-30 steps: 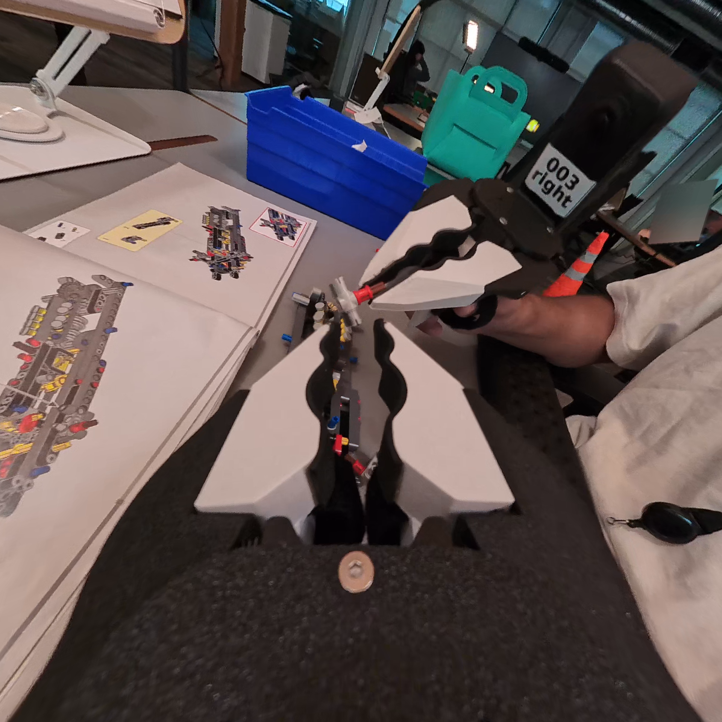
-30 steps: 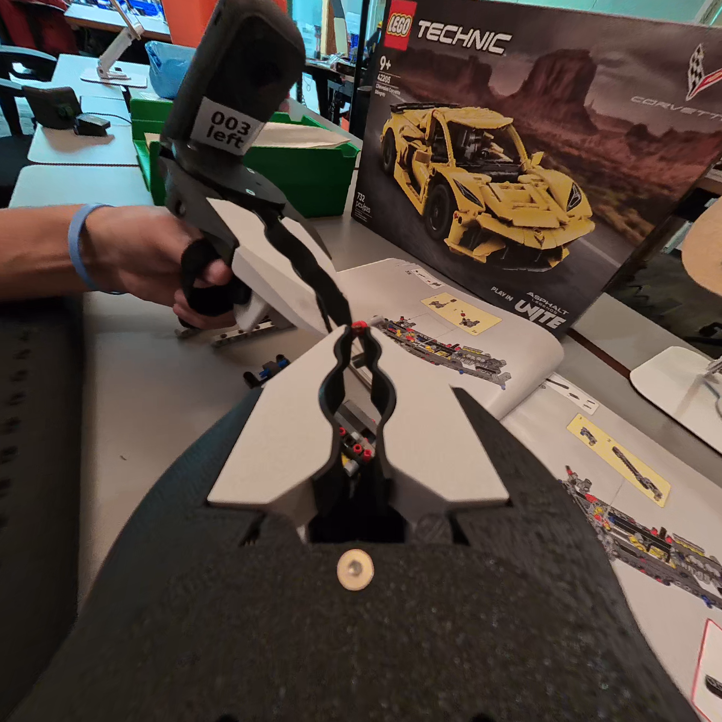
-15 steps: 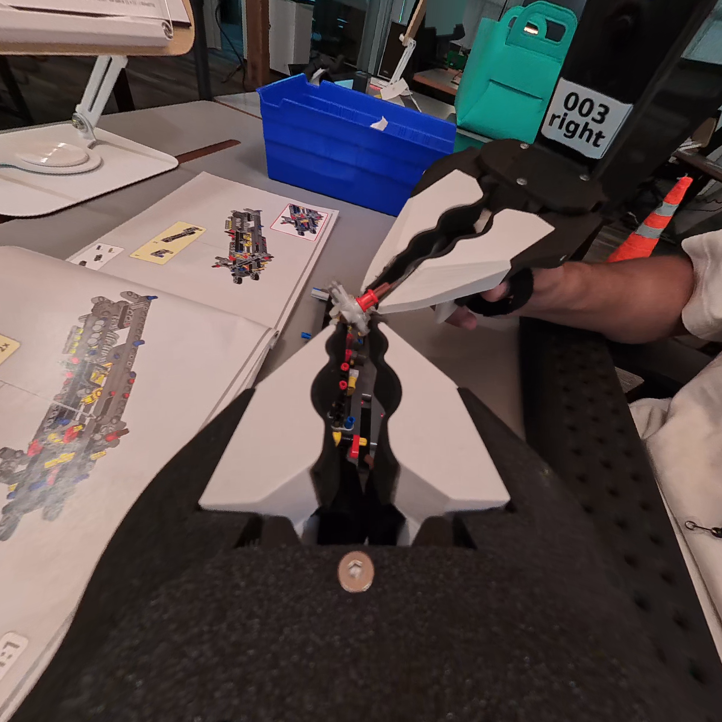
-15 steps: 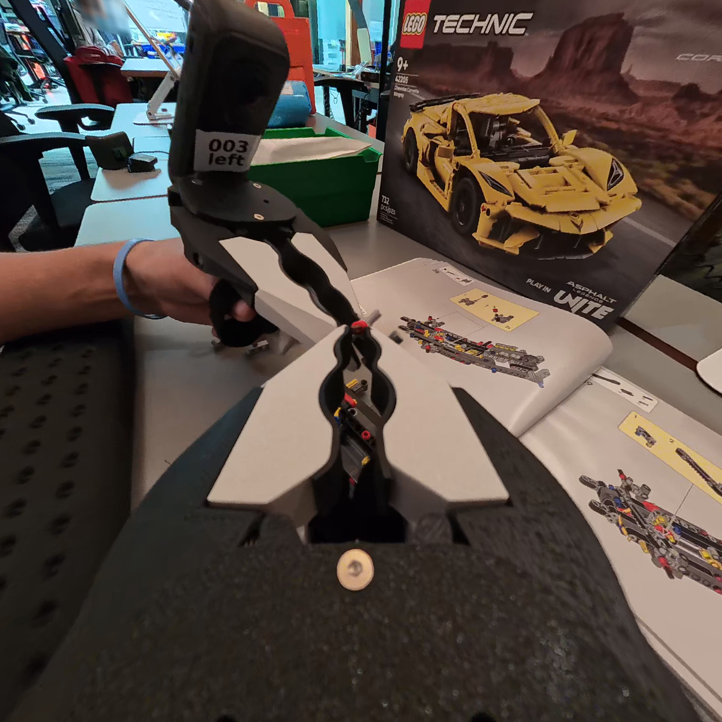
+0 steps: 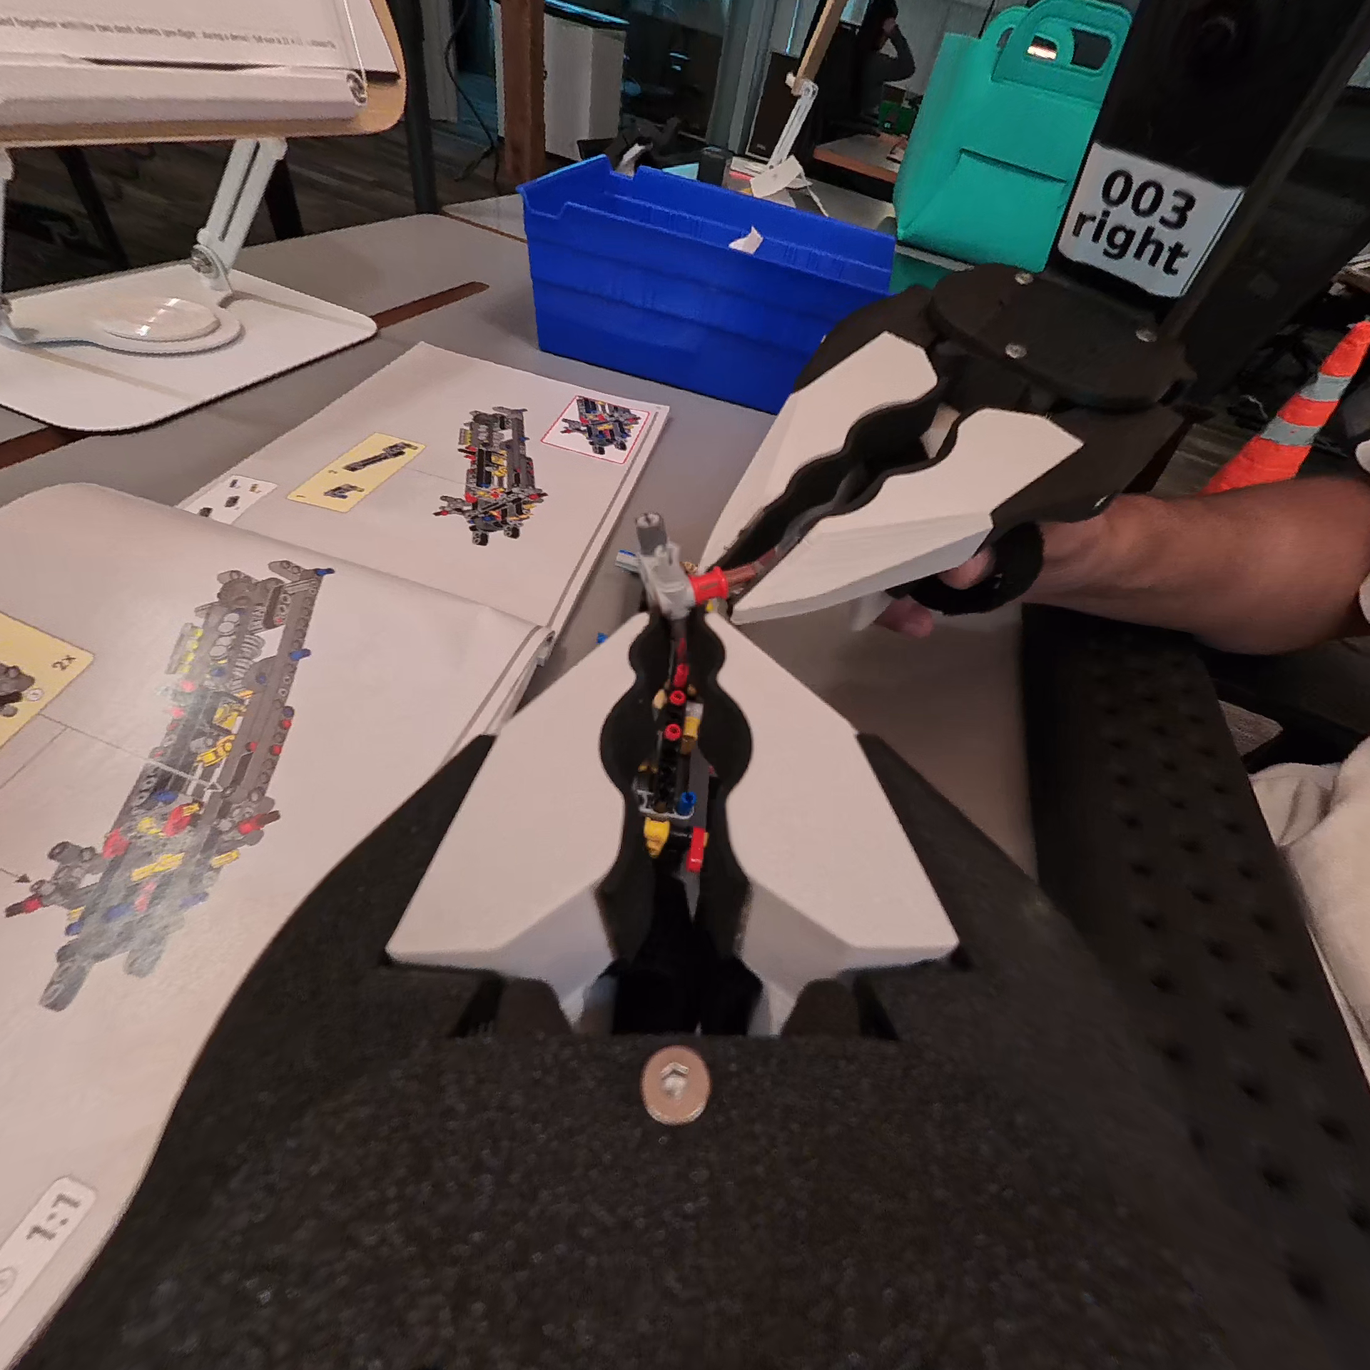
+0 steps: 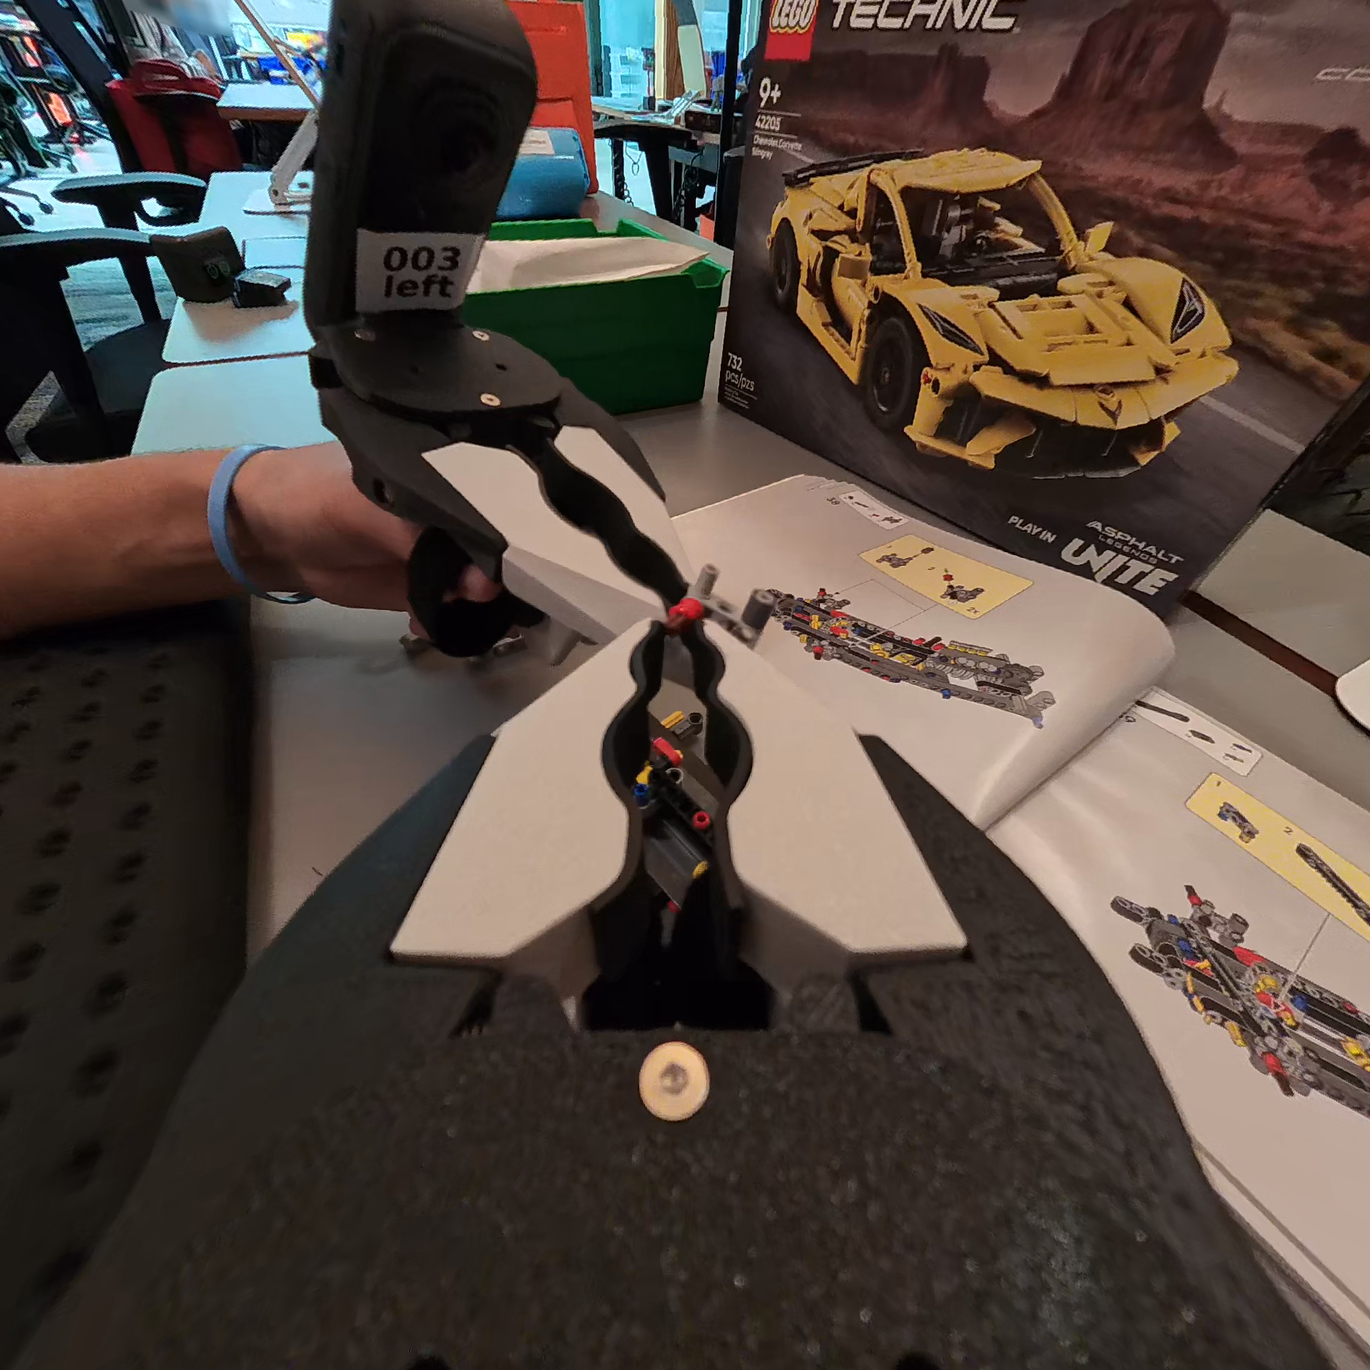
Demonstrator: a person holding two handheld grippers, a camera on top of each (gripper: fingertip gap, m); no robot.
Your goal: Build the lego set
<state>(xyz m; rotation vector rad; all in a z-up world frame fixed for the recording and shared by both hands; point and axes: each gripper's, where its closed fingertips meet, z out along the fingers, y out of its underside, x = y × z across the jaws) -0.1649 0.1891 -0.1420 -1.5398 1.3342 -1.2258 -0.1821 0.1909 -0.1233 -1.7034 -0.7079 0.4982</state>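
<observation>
Your left gripper (image 5: 676, 630) is closed right at its tips on the grey connector piece (image 5: 662, 571), above the long chassis build (image 5: 671, 771) on the table. Your right gripper (image 6: 678, 630) is pinched on the red bush (image 6: 683, 611), which sits against that connector's side.

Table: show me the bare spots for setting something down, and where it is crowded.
Bare table lies between the black mat and the instruction booklet, partly under the left gripper. A smaller strip runs between the blue bin and the booklet. Crowded: where both the left and right gripper meet on the grey-and-red part, the lego assembly below.
</observation>
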